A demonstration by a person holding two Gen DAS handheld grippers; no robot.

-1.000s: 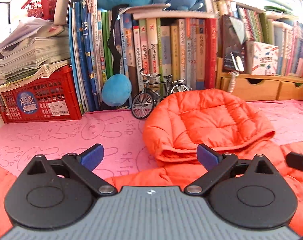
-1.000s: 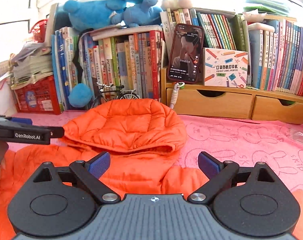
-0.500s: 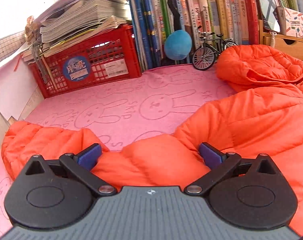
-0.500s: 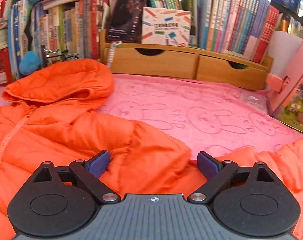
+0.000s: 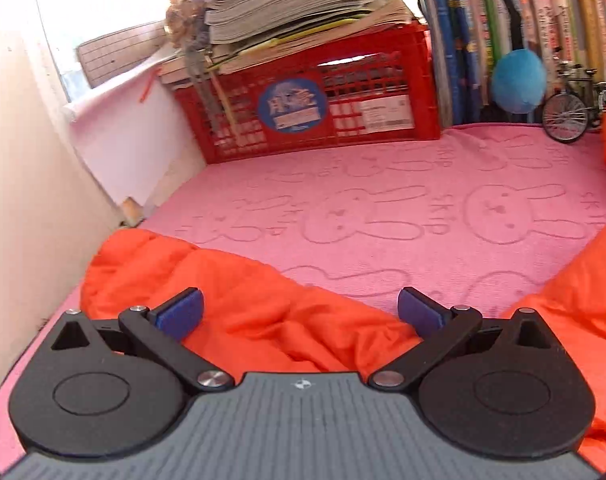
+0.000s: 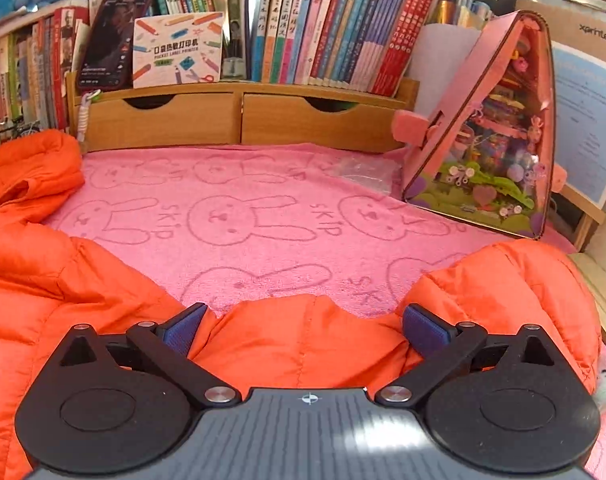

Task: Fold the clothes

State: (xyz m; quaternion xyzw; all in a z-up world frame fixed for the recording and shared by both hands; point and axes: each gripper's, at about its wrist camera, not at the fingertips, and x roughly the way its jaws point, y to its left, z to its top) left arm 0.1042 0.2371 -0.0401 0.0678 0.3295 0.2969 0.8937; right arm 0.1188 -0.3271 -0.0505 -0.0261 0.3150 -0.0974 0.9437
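In the left wrist view the left gripper point(image 5: 299, 314) hangs with its jaws spread wide over one sleeve of the orange puffer jacket point(image 5: 239, 300), which lies flat on the pink bunny-print towel point(image 5: 383, 208); the sleeve runs under and between the blue pads point(image 5: 179, 314), yet neither pad presses it. A red crate point(image 5: 323, 116) stacked with papers stands at the towel's far edge. In the right wrist view the right gripper point(image 6: 305, 328) has its jaws opening, nearly at full spread, with the jacket's point(image 6: 303, 344) other sleeve bulging up between the pads, unpinched. The jacket's body and hood lie off to the left, and a pink triangular toy house point(image 6: 491, 140) stands on the right
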